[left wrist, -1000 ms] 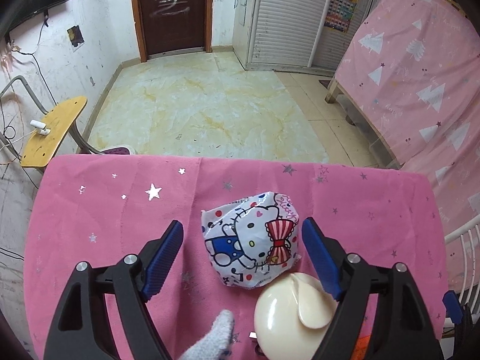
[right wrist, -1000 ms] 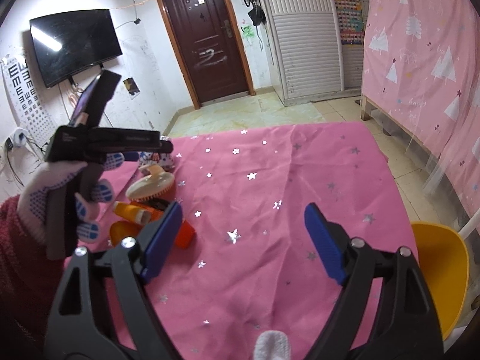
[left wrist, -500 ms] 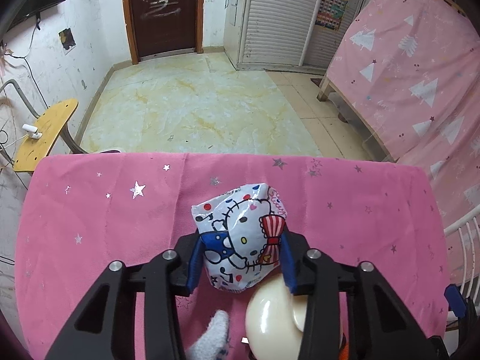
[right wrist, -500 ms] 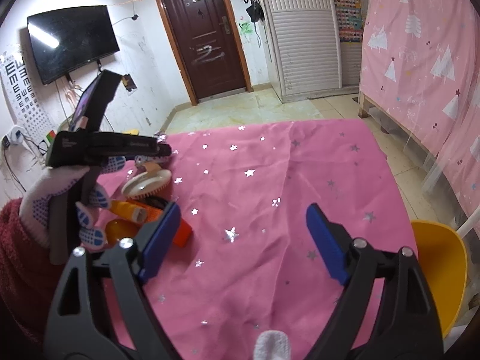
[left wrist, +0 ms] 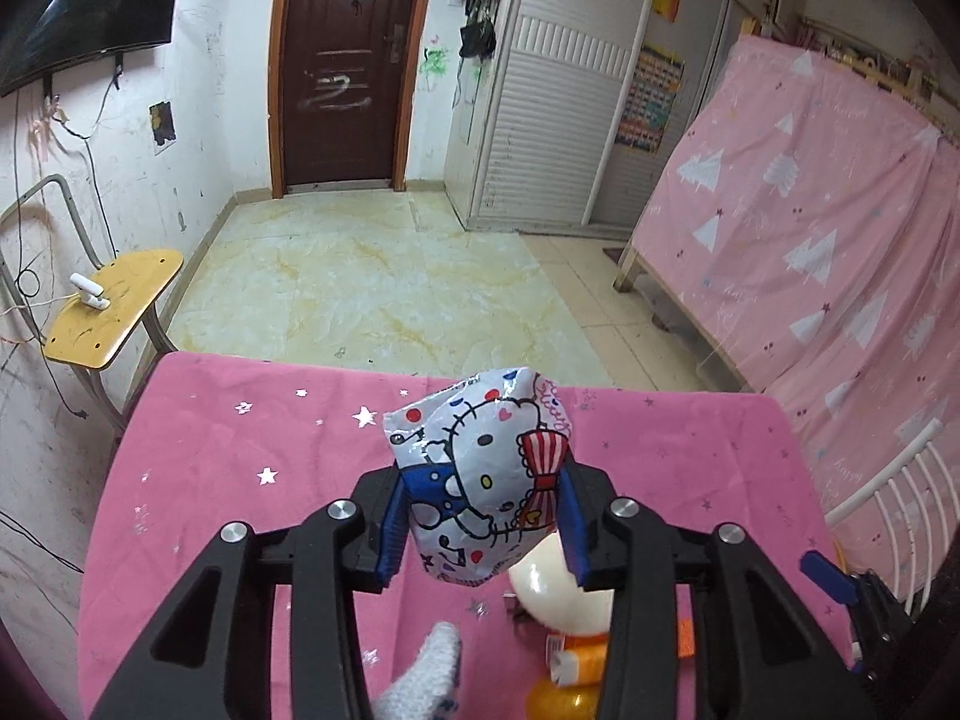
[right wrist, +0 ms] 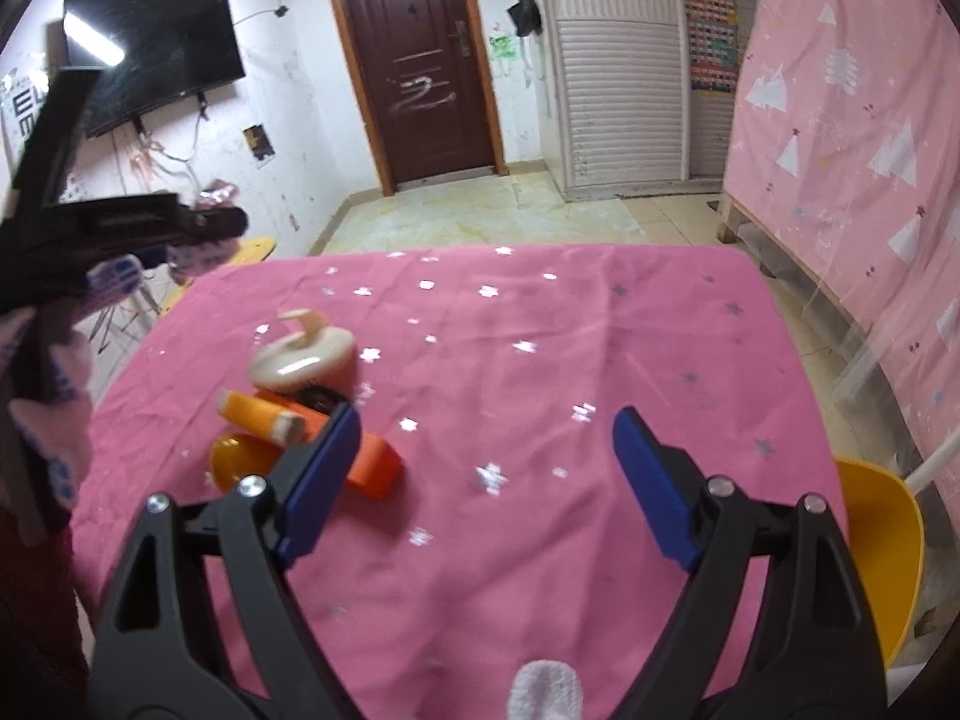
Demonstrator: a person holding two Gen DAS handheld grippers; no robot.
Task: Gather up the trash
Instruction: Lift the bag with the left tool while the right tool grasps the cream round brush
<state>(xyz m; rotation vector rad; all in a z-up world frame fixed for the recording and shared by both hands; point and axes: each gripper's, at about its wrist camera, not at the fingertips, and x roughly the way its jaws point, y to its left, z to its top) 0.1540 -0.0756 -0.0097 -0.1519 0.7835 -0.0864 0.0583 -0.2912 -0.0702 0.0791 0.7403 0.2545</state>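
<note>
the left gripper (left wrist: 483,516) angles downward above the pink tablecloth (left wrist: 252,444), its blue pads clamped on the crumpled cartoon wrapper (left wrist: 486,474), which is lifted off the cloth. the right gripper (right wrist: 480,480) tilts down over the cloth, jaws wide and holding nothing.

White cartoon-cat wrapper (left wrist: 487,474), blue-padded tool (left wrist: 480,525), pink star-spangled tablecloth (left wrist: 240,456)

Home bedroom, pink-sheeted bed (left wrist: 840,228), louvred wardrobe (left wrist: 540,120), wall television (right wrist: 150,54), wooden door (left wrist: 342,60)
</note>
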